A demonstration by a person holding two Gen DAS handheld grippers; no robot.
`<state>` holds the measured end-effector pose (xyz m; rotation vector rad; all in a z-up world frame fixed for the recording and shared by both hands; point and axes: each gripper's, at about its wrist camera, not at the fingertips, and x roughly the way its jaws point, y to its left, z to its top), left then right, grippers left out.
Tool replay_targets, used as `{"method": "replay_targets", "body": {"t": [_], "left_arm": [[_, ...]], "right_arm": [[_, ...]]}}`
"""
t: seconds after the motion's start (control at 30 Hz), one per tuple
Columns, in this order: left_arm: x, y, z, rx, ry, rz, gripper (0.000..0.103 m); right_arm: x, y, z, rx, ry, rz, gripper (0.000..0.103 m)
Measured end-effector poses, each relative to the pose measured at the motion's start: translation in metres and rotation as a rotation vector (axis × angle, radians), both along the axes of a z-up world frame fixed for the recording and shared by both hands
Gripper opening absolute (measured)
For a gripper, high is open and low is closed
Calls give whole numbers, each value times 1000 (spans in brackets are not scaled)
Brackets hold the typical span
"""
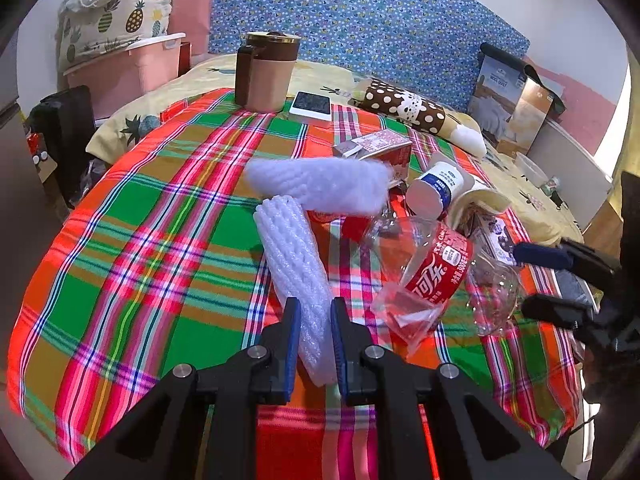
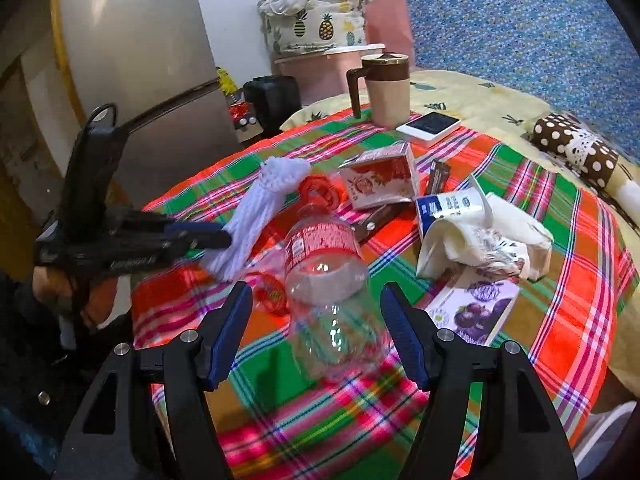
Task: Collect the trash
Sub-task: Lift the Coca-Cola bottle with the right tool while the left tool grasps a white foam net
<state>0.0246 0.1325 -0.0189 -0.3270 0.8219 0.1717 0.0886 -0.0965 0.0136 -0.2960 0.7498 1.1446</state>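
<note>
Left claw (image 1: 315, 316) grips foam netting (image 1: 294, 256); right claw (image 2: 316, 308) gapes around bottle (image 2: 326, 264).

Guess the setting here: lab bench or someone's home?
Likely a home bedroom. The trash lies on a plaid cloth spread over a bed with a pineapple-print sheet, a padded floral headboard behind, and folded bedding stacked on a pink bin.

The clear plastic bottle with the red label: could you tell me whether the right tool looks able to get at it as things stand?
Probably yes: the bottle lies between the right tool's open fingers, with nothing covering it.
</note>
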Motion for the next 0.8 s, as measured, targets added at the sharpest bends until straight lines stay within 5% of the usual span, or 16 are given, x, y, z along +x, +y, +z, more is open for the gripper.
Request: {"method": "replay_targets", "body": {"t": [0.33, 0.8], "left_arm": [[-6, 1, -4, -18, 10, -20, 16], [-13, -17, 11, -2, -30, -64, 16]], "right_arm": [[12, 29, -18, -187, 69, -52, 68], [-23, -18, -8, -78, 87, -281, 60]]}}
